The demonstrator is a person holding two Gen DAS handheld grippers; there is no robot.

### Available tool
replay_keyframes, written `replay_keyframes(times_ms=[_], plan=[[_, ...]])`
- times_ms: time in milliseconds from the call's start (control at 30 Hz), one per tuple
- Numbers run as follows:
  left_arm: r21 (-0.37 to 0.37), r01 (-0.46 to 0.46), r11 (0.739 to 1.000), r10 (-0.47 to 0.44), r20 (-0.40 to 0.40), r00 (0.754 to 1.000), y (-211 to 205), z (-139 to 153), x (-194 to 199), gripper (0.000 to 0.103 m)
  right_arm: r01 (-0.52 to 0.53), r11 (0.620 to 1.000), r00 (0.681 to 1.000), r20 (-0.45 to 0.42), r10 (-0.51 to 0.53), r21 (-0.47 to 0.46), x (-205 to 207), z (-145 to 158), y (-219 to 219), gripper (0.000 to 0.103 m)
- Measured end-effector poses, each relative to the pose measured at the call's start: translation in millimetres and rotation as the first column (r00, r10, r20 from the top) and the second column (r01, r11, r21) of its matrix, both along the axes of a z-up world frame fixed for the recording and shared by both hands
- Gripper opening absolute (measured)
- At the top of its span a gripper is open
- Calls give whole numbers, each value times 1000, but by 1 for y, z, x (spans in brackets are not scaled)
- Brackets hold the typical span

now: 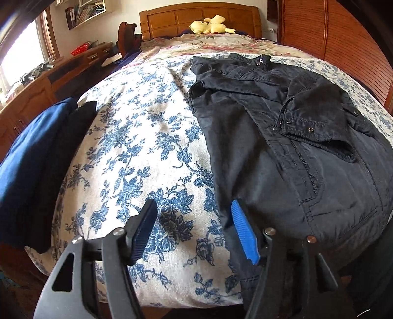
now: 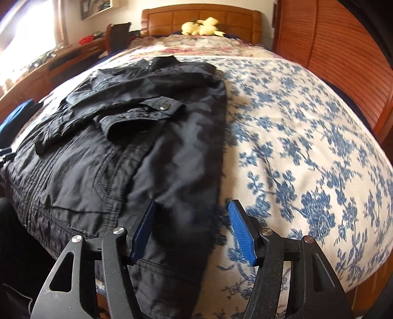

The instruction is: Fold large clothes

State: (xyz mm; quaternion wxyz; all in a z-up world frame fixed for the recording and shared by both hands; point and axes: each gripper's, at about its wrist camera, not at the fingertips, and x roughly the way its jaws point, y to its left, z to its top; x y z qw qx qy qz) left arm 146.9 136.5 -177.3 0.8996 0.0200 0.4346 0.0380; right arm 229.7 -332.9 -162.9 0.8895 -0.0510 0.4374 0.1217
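Looking down along both tools, we see a black jacket (image 1: 294, 152) lying flat on the floral bedspread (image 1: 147, 147), sleeves folded across its front, collar toward the far headboard (image 1: 199, 19); our left gripper (image 1: 194, 230) hovers at the jacket's near left edge, fingers (image 1: 243, 233) apart, nothing pinched; our right gripper (image 2: 192, 229) hangs over its near right edge, fingers (image 2: 242, 233) likewise spread, cloth below but not clamped; folded navy clothes (image 1: 32, 157) sit at the bed's left edge; a yellow plush toy (image 1: 208, 24) rests far off.
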Motion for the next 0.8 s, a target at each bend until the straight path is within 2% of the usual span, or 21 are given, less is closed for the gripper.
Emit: replay_keyframes(times_ms=[167, 433, 500, 567, 633, 733, 800], plan=[[-58, 45, 997, -44, 20, 999, -9, 11, -16, 62, 4, 999, 1000, -30, -3, 38, -2, -1, -8, 63], [-79, 86, 993, -84, 26, 996, -24, 11, -37, 62, -20, 999, 999, -43, 22, 46, -5, -2, -5, 63], [-82, 89, 993, -87, 26, 996, -24, 9, -38, 62, -51, 997, 998, -45, 54, 62, -7, -3, -1, 54], [-99, 92, 991, -90, 29, 996, -22, 7, -38, 61, -76, 995, 996, -49, 80, 71, -8, -4, 4, 33], [-122, 95, 988, -93, 29, 995, -20, 4, -38, 56, -85, 989, 994, -52, 92, 123, -7, -1, 5, 22], [-128, 97, 987, -93, 33, 995, -21, 0, -40, 52, -86, 981, 995, -28, 92, 174, -8, 6, 3, 19], [-117, 100, 988, -97, 32, 995, -25, -1, -42, 52, -87, 984, 996, -19, 91, 153, -8, 7, 6, 19]])
